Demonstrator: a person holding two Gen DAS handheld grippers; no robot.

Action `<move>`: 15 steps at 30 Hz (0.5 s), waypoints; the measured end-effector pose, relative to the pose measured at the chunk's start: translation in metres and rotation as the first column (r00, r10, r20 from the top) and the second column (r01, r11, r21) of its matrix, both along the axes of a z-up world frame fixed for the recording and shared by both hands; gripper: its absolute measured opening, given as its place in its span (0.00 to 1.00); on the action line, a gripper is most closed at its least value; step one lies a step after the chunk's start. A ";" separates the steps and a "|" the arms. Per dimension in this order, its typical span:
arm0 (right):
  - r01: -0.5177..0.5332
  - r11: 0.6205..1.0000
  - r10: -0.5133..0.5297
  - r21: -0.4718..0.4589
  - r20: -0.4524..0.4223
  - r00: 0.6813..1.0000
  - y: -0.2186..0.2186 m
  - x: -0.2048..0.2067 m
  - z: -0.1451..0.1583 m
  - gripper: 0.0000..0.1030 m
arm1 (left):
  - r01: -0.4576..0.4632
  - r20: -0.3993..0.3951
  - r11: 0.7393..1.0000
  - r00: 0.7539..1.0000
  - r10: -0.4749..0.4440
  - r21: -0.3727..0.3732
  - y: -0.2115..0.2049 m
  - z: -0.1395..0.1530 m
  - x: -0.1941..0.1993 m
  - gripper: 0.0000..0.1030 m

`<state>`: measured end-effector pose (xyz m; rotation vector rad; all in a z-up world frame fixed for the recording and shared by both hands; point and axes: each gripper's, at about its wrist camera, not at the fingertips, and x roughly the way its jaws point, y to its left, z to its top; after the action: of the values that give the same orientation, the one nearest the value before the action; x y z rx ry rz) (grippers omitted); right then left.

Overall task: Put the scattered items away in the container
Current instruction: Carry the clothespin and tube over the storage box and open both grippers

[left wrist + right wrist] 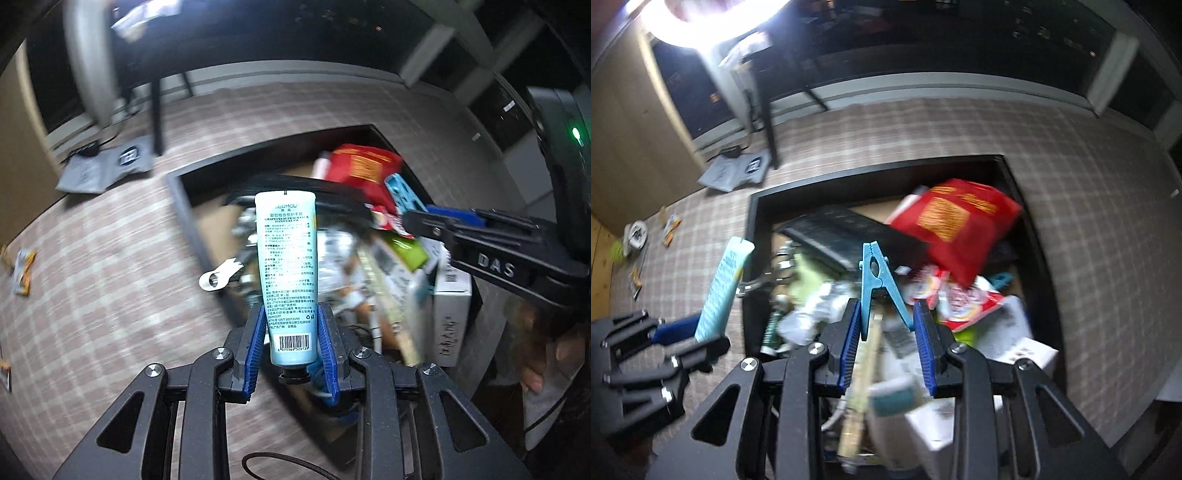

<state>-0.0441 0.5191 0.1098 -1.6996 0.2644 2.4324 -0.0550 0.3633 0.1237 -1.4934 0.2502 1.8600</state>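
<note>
Hovering over the container [1049,258]: left gripper [291,343] clamps the hand-cream tube [288,273], right gripper [888,325] pinches the blue clothespin [877,280]; overfull pile could bounce either out.

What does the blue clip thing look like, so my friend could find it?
Find the big dark box full of clutter on the checked carpet. Right above it, the right gripper pinches a light blue clothespin by its two spread legs, the only peg held up.
</note>
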 end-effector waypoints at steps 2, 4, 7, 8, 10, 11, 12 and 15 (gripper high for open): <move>0.018 1.000 -0.019 0.001 0.003 1.000 0.009 0.002 -0.001 0.28 | 0.017 0.001 1.000 1.000 -0.017 -0.007 0.013 -0.002 0.005 0.26; 0.032 0.999 -0.032 -0.001 0.007 0.999 0.016 0.005 -0.003 0.28 | 0.031 0.002 0.999 1.000 -0.031 -0.014 0.023 -0.004 0.010 0.26; 0.034 0.999 -0.034 -0.005 0.010 0.999 0.020 0.007 -0.006 0.28 | 0.062 -0.002 0.998 0.998 -0.062 -0.029 0.035 -0.006 0.018 0.27; 0.029 1.000 -0.029 -0.008 0.008 1.000 0.021 0.008 -0.006 0.28 | 0.060 -0.009 0.998 0.998 -0.060 -0.036 0.036 -0.005 0.019 0.31; 0.033 0.999 -0.033 0.004 0.006 0.999 0.021 0.008 -0.005 0.31 | 0.057 -0.021 0.998 0.998 -0.058 -0.027 0.035 -0.004 0.020 0.40; 0.036 0.999 -0.036 0.007 0.004 0.999 0.021 0.008 -0.004 0.33 | 0.054 -0.027 0.998 0.998 -0.055 -0.028 0.034 -0.003 0.020 0.40; 0.037 0.999 -0.037 0.005 -0.003 0.999 0.021 0.008 -0.003 0.33 | 0.050 -0.031 0.998 0.998 -0.051 -0.030 0.033 -0.003 0.019 0.40; 0.029 1.000 -0.029 -0.005 -0.014 0.999 0.016 0.006 0.001 0.33 | 0.029 -0.036 0.999 0.999 -0.030 -0.031 0.022 -0.003 0.011 0.40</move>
<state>-0.0382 0.5351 0.1107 -1.6696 0.2946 2.4259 -0.0440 0.3857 0.1203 -1.4702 0.3176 1.8686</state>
